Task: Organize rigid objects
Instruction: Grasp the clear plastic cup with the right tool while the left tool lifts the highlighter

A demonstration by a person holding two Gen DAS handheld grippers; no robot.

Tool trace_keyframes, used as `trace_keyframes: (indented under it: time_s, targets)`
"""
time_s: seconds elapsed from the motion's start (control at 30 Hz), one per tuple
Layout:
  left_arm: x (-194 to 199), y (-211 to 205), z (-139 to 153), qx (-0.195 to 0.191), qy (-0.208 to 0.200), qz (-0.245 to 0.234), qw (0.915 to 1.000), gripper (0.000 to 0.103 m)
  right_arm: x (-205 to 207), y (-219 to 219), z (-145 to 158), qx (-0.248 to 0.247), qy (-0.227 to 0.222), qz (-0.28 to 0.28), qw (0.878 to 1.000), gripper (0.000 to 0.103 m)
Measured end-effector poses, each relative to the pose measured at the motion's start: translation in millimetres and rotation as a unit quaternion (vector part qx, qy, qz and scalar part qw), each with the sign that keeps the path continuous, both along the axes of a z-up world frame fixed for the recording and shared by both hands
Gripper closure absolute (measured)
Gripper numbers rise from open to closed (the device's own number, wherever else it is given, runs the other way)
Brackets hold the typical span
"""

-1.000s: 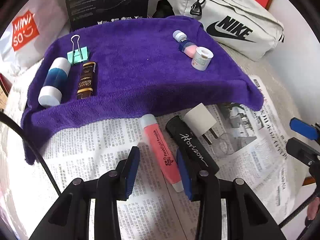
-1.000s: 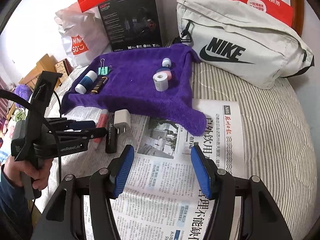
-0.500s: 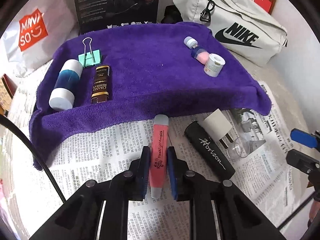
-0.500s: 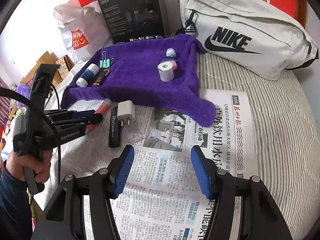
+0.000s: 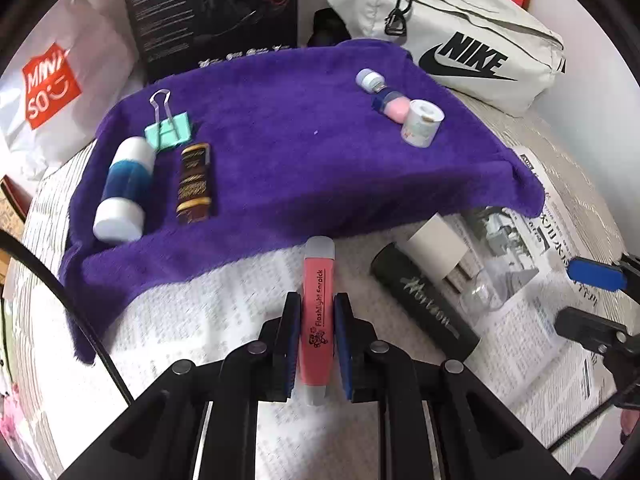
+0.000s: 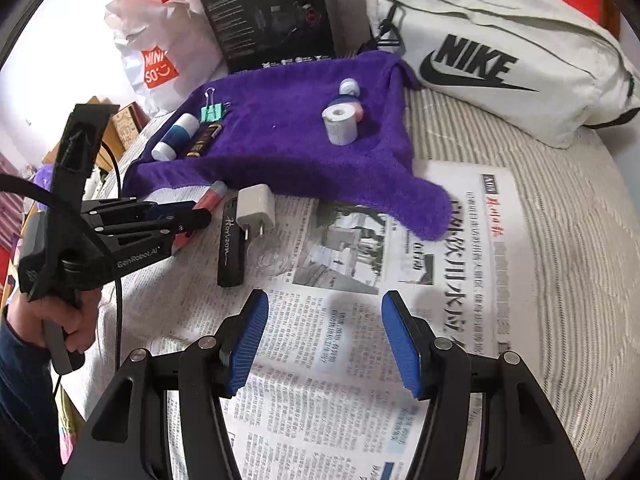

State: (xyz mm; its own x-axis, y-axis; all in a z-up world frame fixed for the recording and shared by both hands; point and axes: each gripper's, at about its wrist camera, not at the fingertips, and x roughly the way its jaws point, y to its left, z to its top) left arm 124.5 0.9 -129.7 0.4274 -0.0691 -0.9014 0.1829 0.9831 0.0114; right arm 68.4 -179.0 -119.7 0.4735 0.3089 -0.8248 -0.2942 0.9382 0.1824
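My left gripper (image 5: 317, 322) is shut on a pink flashlight stick (image 5: 318, 312) that lies on the newspaper (image 5: 224, 304) just below the purple towel (image 5: 304, 160). Beside it to the right lie a black Horizon bar (image 5: 424, 304) and a white plug (image 5: 438, 250). On the towel sit a blue-and-white tube (image 5: 124, 192), a green binder clip (image 5: 168, 130), a brown sachet (image 5: 195, 184), a small pink bottle (image 5: 382, 92) and a white tape roll (image 5: 422, 122). My right gripper (image 6: 322, 340) hangs open over the newspaper (image 6: 360, 320), nothing between its pads. It sees the left gripper (image 6: 188, 222) holding the pink stick (image 6: 210, 198).
A grey Nike bag (image 6: 500, 52) lies at the back right, a black box (image 6: 272, 12) and a white Miniso bag (image 6: 156, 60) behind the towel. A clear plastic piece (image 5: 482, 290) rests by the plug. Striped bedding (image 6: 560, 240) spreads to the right.
My left gripper's jaws closed from either side onto the pink stick, which now points straight away from the camera. The right gripper sank slightly, still open.
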Motion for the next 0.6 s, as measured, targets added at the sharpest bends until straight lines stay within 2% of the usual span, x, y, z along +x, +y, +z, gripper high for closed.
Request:
trace_keyframes:
  time_s: [0.13, 0.37, 0.5, 0.6]
  targets:
    - [-8, 18, 6, 0.013, 0.007, 0.019, 0.9997, 0.086, 7, 14, -8, -0.004, -0.013, 0.022, 1.000, 0.044]
    - [-23, 46, 12, -0.017, 0.005, 0.046, 0.9988, 0.086, 15, 41, -24, -0.022, -0.026, 0.055, 0.998, 0.047]
    - [-30, 49, 11, -0.026, -0.001, 0.047, 0.9985, 0.086, 18, 54, -28, -0.046, -0.057, 0.059, 0.996, 0.047]
    - [-30, 48, 10, -0.028, -0.005, 0.048, 0.9984, 0.086, 19, 61, -29, -0.067, -0.079, 0.065, 0.993, 0.058]
